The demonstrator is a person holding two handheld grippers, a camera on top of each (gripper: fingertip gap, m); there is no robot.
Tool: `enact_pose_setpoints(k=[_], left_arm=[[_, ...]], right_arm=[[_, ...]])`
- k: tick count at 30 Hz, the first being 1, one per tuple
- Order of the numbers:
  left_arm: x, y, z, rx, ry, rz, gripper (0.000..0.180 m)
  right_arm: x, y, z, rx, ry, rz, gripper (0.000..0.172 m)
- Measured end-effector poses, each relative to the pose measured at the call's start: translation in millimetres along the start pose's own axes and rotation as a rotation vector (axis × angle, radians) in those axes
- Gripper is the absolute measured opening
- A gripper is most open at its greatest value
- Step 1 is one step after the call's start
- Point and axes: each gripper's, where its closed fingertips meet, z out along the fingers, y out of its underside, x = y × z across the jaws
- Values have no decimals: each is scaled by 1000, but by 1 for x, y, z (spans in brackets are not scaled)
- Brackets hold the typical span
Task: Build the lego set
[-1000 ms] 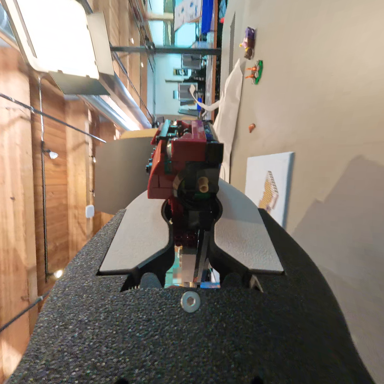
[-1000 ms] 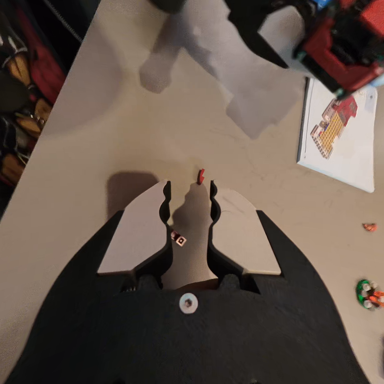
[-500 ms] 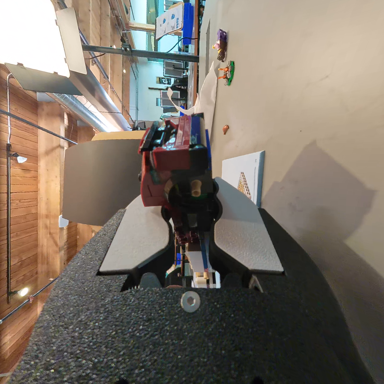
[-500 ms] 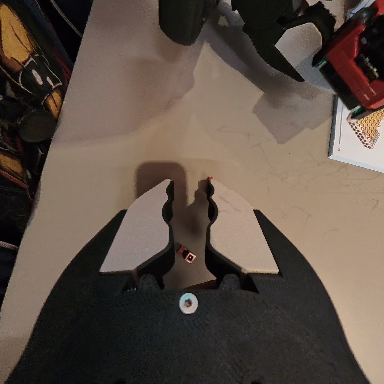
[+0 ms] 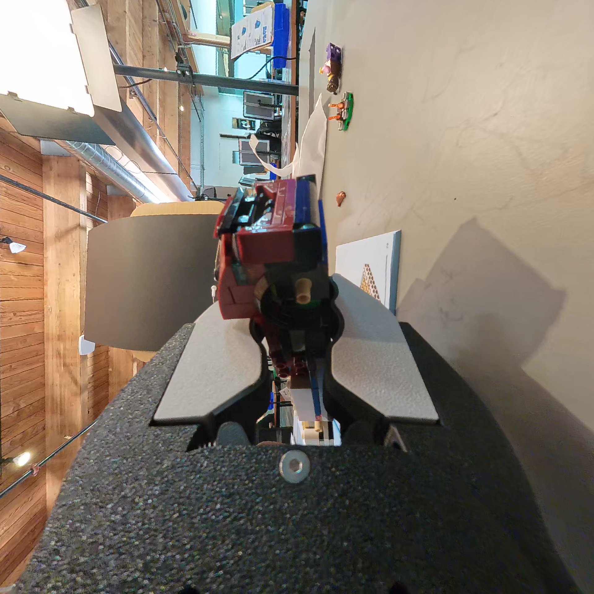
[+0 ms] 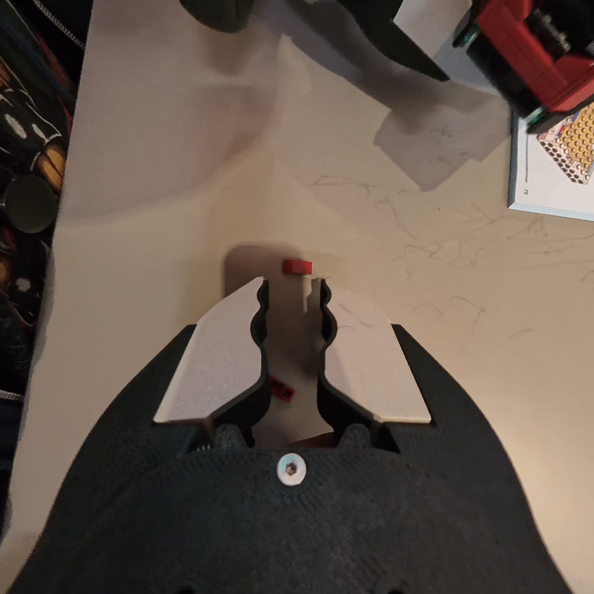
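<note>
My left gripper (image 5: 297, 308) is turned on its side, with the table standing upright at the right of its view. It is shut on a brick-built model (image 5: 266, 254) of dark red, black and blue with a tan peg, held clear of the table. The model also shows at the top right of the right wrist view (image 6: 527, 67). My right gripper (image 6: 292, 283) is open and empty, pointing down at the beige table (image 6: 160, 160). A small red brick (image 6: 297, 267) lies just beyond its fingertips. A second small red piece (image 6: 282, 392) lies on the table between the fingers, near the left one.
An open instruction booklet (image 6: 553, 180) lies on the table at the right and also shows in the left wrist view (image 5: 369, 266). Farther off are a small brown piece (image 5: 341, 198), a green round build (image 5: 345, 111), a purple build (image 5: 334, 69) and white paper (image 5: 313, 151). The table edge (image 6: 74, 135) runs along the left. About 15 cm separates my left fingertips from my right.
My right gripper narrowed a little and shifted over the table; the red brick, half hidden at the right fingertip, now lies in full view ahead of the tips. My left gripper kept the model.
</note>
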Motion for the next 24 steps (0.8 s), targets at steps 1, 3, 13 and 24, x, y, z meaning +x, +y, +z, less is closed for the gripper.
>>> enact_pose_setpoints(k=[1, 3, 13, 24], left_arm=[[1, 0, 0, -1, 2, 3, 36], [2, -1, 1, 0, 2, 7, 36], [-5, -5, 1, 3, -31, 16, 36], [-7, -4, 4, -7, -44, 17, 36]], right_arm=[[0, -1, -1, 2, 8, 4, 31], [2, -2, -1, -4, 37, 9, 30], [9, -8, -1, -38, 167, 31, 28], [-1, -4, -5, -11, 286, 361, 26]])
